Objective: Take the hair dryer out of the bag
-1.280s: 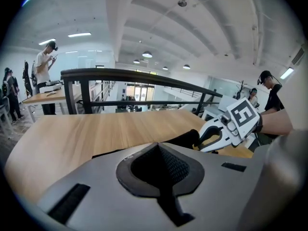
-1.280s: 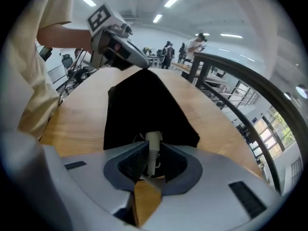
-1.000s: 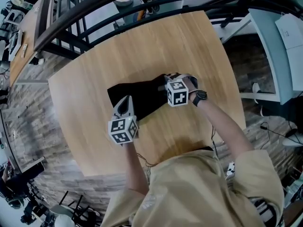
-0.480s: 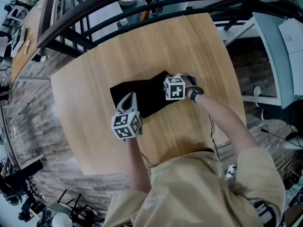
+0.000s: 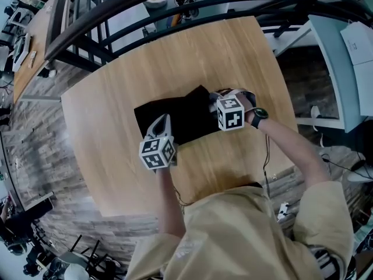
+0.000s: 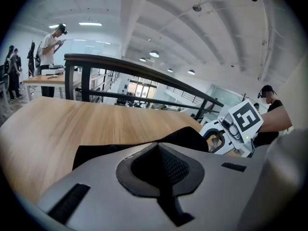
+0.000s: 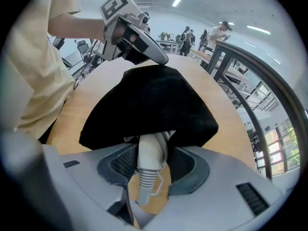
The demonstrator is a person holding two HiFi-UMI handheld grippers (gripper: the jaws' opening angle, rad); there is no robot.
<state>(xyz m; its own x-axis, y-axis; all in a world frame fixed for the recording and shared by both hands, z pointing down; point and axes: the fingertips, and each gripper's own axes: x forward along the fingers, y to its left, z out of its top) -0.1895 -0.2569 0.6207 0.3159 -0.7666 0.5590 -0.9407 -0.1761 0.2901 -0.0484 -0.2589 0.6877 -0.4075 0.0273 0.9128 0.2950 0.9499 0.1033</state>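
Note:
A black fabric bag (image 5: 175,116) lies flat in the middle of the wooden table (image 5: 233,51). My right gripper (image 7: 154,149) is shut on the pale grey handle of the hair dryer (image 7: 151,154), which sticks out of the bag's (image 7: 149,100) mouth with its ribbed cord collar toward me. The rest of the dryer is hidden inside. In the head view the right gripper (image 5: 218,101) sits at the bag's right end. My left gripper (image 5: 162,121) is shut, its tips on the bag's near edge (image 6: 192,136); whether fabric is pinched I cannot tell.
A dark metal railing (image 5: 116,16) runs past the table's far side. The table's near edge (image 5: 192,197) is close to the person's body. People stand at desks (image 6: 53,37) in the background. Bare wood surrounds the bag.
The right gripper has shifted to the right, away from the bag's middle, with the handle in it. The left gripper and the bag have stayed put.

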